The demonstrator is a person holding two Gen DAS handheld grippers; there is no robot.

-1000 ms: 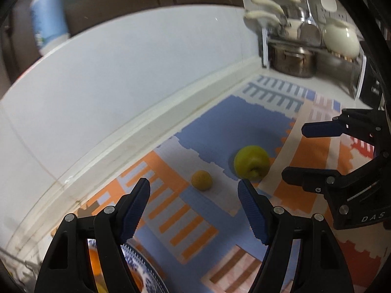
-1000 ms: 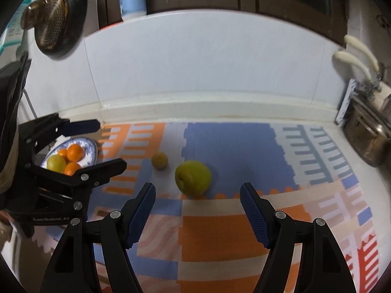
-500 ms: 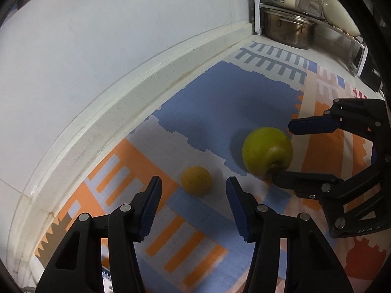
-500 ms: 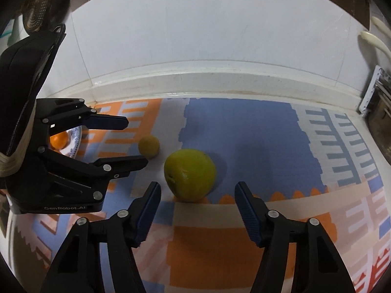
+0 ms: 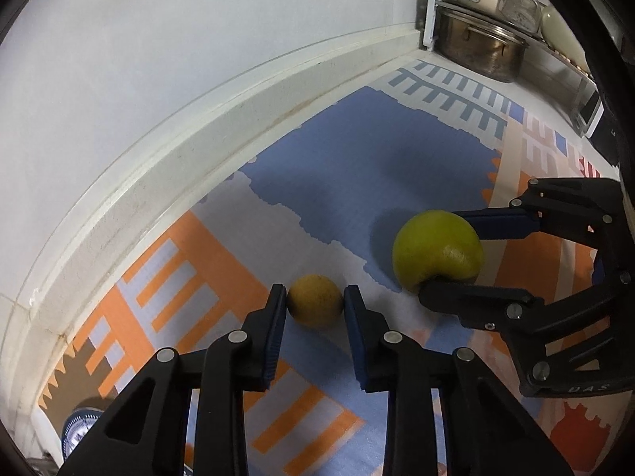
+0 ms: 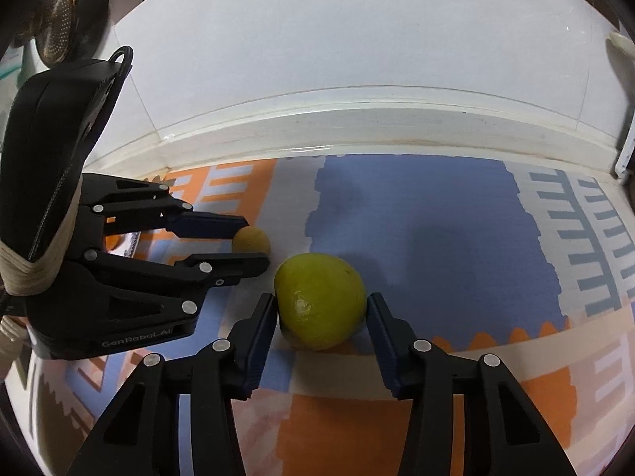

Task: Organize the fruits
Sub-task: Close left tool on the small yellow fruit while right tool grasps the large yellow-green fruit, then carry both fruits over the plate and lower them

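A small orange fruit (image 5: 314, 299) lies on the patterned mat, between the fingertips of my left gripper (image 5: 315, 297), whose jaws have closed in until they touch or nearly touch its sides. A large yellow-green fruit (image 6: 320, 300) lies just to its right, between the fingertips of my right gripper (image 6: 322, 307), whose pads stand at its sides. Both fruits rest on the mat. In the right wrist view the left gripper (image 6: 254, 244) flanks the small fruit (image 6: 251, 240). In the left wrist view the right gripper (image 5: 448, 252) flanks the big fruit (image 5: 437, 251).
A blue-patterned plate (image 5: 77, 432) shows at the lower left edge, and part of it with an orange fruit (image 6: 113, 241) shows behind the left gripper. A white wall ledge (image 6: 357, 119) runs along the back. A steel pot (image 5: 476, 47) and rack stand at the far right.
Both grippers moved forward and down to the fruits. The left jaws narrowed around the small orange fruit, the right jaws around the large yellow-green one.
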